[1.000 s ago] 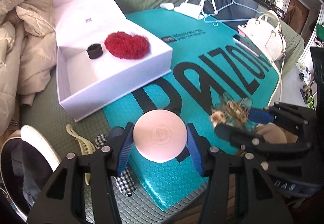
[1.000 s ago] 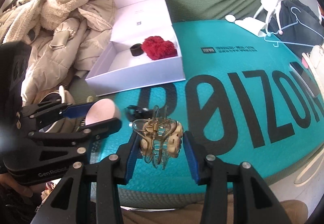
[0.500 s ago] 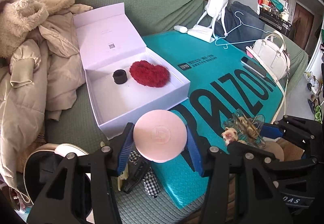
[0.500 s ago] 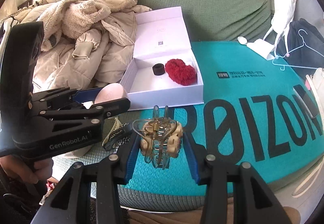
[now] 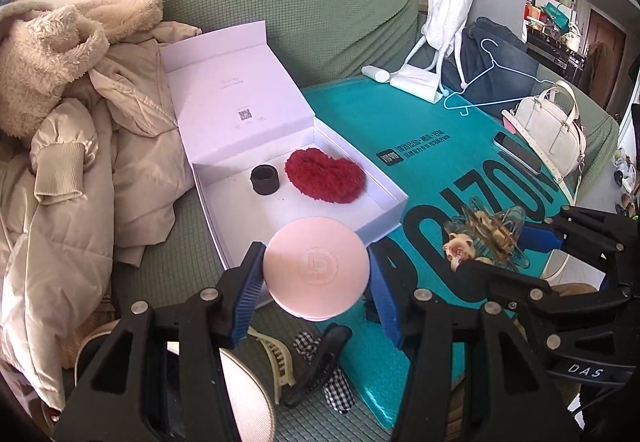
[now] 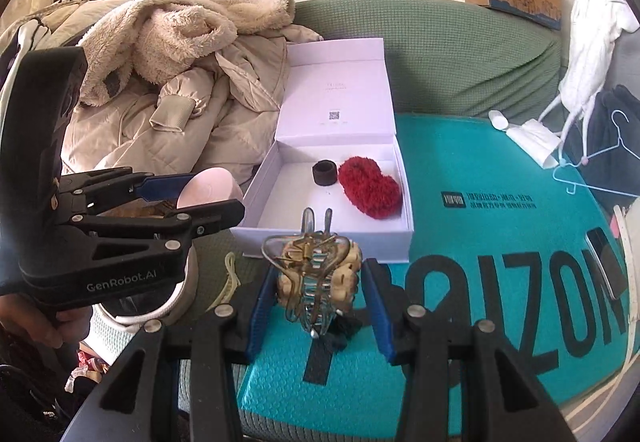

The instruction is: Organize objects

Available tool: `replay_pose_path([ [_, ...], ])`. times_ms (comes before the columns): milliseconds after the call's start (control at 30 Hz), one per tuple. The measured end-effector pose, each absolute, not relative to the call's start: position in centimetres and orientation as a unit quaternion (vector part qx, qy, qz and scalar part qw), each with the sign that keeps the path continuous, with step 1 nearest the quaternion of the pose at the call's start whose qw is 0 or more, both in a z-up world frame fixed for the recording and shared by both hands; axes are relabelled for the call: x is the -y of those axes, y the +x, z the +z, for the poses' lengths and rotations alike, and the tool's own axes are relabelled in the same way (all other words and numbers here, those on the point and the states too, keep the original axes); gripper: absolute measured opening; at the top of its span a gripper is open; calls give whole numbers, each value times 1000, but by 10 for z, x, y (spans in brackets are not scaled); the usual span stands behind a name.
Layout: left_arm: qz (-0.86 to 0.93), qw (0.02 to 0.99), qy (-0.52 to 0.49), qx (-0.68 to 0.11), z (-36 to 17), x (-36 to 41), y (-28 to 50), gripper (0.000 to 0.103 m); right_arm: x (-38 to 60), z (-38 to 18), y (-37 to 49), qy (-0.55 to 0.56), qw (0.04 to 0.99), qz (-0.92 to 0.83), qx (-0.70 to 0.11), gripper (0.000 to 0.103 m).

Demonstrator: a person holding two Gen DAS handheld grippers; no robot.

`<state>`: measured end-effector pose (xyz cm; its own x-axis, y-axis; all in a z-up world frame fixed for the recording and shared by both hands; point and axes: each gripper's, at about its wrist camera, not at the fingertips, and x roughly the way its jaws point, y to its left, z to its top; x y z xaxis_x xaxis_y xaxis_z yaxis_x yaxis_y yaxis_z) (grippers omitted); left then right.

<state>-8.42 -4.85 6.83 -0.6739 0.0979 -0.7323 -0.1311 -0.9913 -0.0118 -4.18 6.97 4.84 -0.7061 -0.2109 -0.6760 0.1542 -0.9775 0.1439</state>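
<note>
You are gripping a pink compact [image 5: 316, 273] in your left gripper [image 5: 316, 282] and a hair claw clip [image 6: 318, 278] in your right gripper [image 6: 316, 294]; either risks slipping before reaching the far white box [image 6: 320, 234].

The pink compact [image 5: 316, 273] is hiding the white box's [image 5: 384, 212] near wall. The right hand-held gripper [image 5: 498, 248] is covering part of the mat's lettering [image 5: 516, 178], and the print inside the box lid [image 5: 240, 90] is reading too small.

Green sofa [image 5: 340, 18] bears teal mailer [image 5: 440, 170], white box [image 5: 384, 218], beige coats [image 5: 80, 162], handbag [image 5: 552, 130]
</note>
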Motion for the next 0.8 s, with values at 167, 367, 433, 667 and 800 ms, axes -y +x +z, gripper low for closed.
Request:
replay_pose_path([
  [167,910,70,-408,-21,67,56,-112,49,-69,44,-68,376,99,-920,40,44],
  [367,907,68,-414,-28,58,65,-149,49,-75,37,-102,380,100,-919,43,44],
  [433,907,68,-415,-28,55,68,-160,49,-76,34,-114,381,102,-918,42,44],
  [667,901,72,-426,-26,40,76,-197,49,-78,24,-153,388,113,-914,35,44],
  [800,896,62,-438,-29,26,84,-215,49,-78,16,-175,393,123,-911,34,44],
])
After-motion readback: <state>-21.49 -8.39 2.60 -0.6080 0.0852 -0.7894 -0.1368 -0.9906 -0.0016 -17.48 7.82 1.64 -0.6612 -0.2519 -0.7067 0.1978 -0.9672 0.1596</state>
